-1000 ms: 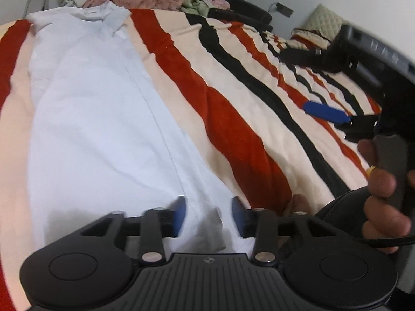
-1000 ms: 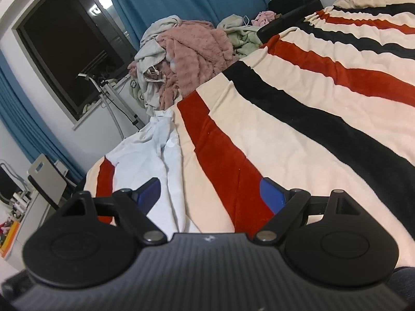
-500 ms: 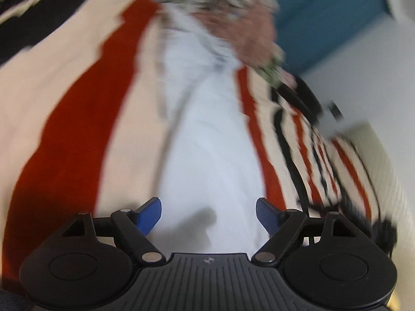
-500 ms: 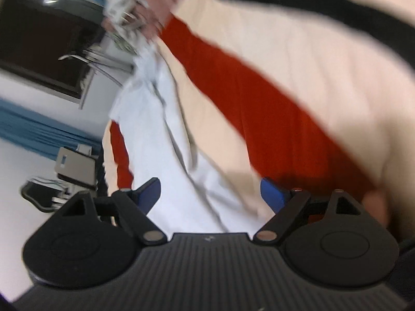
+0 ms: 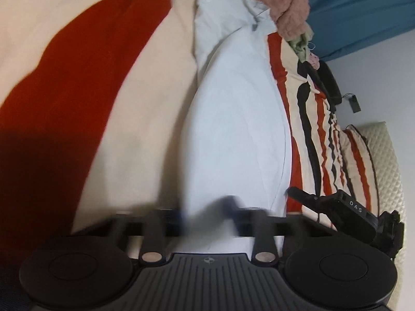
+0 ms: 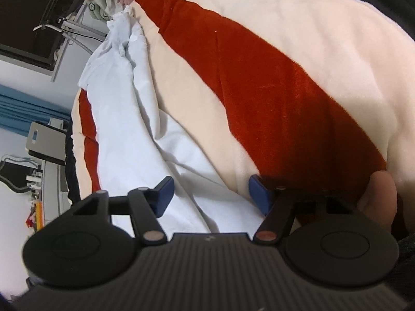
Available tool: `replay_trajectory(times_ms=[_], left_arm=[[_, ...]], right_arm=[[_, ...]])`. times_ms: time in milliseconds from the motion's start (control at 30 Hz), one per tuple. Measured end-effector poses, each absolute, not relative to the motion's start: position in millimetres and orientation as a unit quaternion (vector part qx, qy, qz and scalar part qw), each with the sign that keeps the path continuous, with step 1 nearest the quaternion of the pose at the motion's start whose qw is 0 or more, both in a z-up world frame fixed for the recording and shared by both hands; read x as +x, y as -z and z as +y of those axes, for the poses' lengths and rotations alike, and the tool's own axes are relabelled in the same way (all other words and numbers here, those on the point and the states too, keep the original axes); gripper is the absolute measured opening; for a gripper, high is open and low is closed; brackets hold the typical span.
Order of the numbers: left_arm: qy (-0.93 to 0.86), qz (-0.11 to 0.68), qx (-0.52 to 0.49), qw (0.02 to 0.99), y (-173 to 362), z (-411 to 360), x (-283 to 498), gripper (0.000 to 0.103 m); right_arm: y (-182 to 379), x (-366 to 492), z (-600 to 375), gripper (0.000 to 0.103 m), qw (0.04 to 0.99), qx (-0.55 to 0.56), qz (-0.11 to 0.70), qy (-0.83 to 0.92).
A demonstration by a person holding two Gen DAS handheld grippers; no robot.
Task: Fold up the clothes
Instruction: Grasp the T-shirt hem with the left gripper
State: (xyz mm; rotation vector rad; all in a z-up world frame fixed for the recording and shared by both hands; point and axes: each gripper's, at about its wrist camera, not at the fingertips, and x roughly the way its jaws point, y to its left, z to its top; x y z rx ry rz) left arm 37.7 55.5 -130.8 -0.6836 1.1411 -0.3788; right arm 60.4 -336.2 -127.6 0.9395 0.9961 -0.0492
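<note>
Big striped bed [image 6: 272, 98], 2 grippers down at the near end of a white shirt [image 5: 233, 119].

L gripper [image 5: 207, 215]: jaws closing, blurry, shirt hem in between; can't tell if it's pinched yet. R gripper [image 6: 210, 194]: jaws part open & closing, shirt edge between the pads, not squeezed. Shirt runs long, straight away from both tools toward the clothes pile [image 5: 288, 5] at the far end.
</note>
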Motion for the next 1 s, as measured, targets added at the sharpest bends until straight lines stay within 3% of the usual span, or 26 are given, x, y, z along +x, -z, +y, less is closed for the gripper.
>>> replay_trajectory(times_ms=[100, 333, 600, 767, 867, 1000], left_arm=[[0.173, 0.513, -0.344, 0.767, 128, 64, 32, 0.003], [0.175, 0.469, -0.371, 0.782, 106, 80, 21, 0.002], [0.159, 0.486, -0.373, 0.774, 115, 88, 20, 0.003], [0.159, 0.508, -0.349, 0.771, 126, 74, 30, 0.018], [0.169, 0.518, -0.323, 0.774, 131, 62, 28, 0.034], [0.169, 0.529, -0.286, 0.781, 134, 47, 26, 0.035]], right_arm=[[125, 58, -335, 0.064, 0.780, 0.421, 0.463, 0.025], [129, 64, -321, 0.064, 0.781, 0.376, 0.498, 0.017], [136, 55, -310, 0.064, 0.745, 0.386, 0.542, -0.041], [136, 50, -310, 0.050, 0.749, 0.380, 0.542, -0.032], [131, 50, -301, 0.046, 0.762, 0.344, 0.548, -0.041], [127, 44, -298, 0.045, 0.767, 0.332, 0.548, -0.039]])
